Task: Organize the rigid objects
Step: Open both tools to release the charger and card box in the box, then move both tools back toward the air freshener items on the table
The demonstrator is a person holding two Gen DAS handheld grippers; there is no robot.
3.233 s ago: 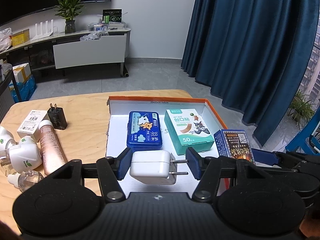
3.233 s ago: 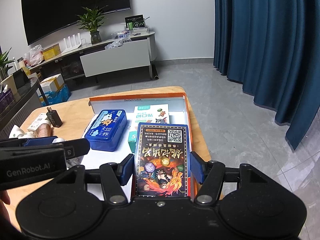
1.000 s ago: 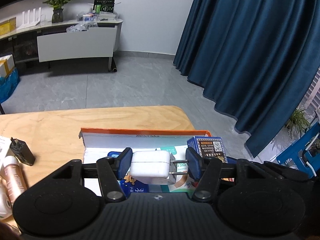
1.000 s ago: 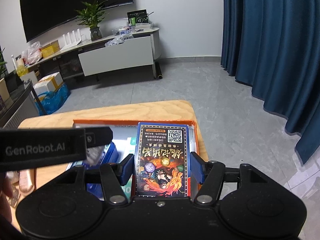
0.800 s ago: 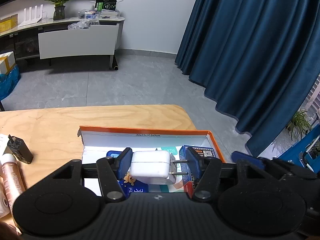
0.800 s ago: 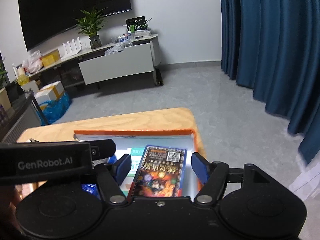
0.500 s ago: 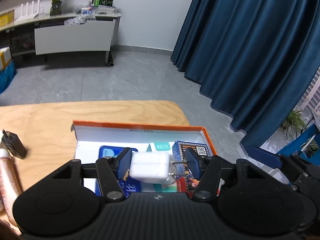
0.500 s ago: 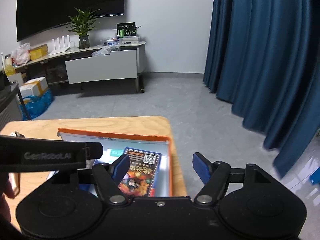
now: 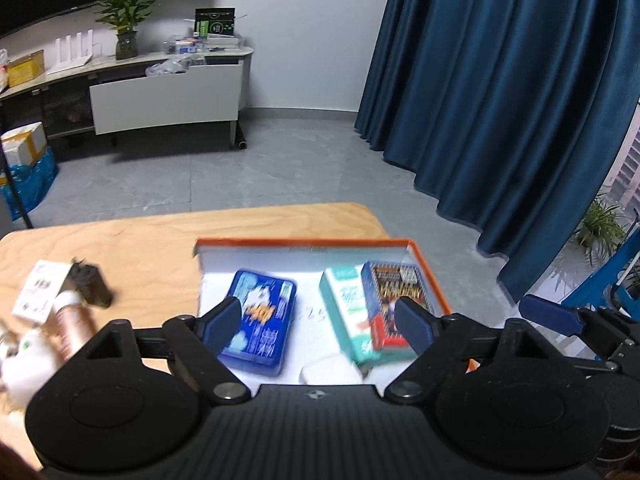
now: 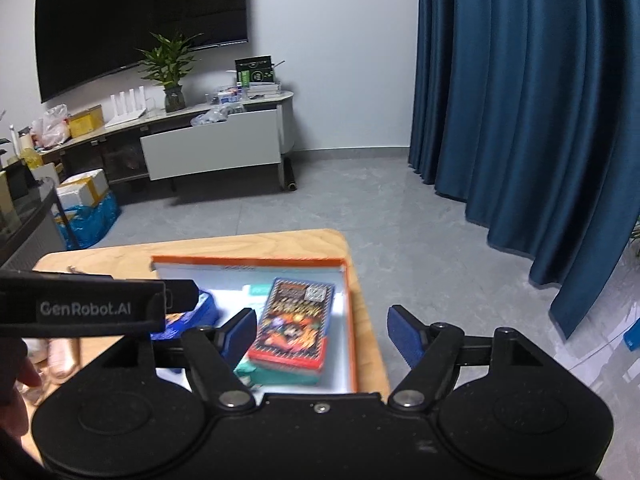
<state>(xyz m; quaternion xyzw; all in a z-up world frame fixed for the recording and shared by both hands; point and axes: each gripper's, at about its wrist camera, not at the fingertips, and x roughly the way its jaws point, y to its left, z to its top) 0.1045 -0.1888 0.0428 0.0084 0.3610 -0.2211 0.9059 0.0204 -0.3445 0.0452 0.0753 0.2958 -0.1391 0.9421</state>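
Left wrist view: my left gripper (image 9: 316,320) is opening, jaws wide and empty, above the orange-rimmed white cardboard tray (image 9: 304,245); the white plug charger (image 9: 330,370) lies just below them, beside the blue tin (image 9: 262,316). My right gripper (image 10: 322,330) is opening too, the dark illustrated card box (image 10: 294,322) lying free atop the teal carton (image 10: 256,372)

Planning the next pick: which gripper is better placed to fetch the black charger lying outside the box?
Left. The black charger lies left of the orange box, on the left gripper's side; its jaws are opening, empty.
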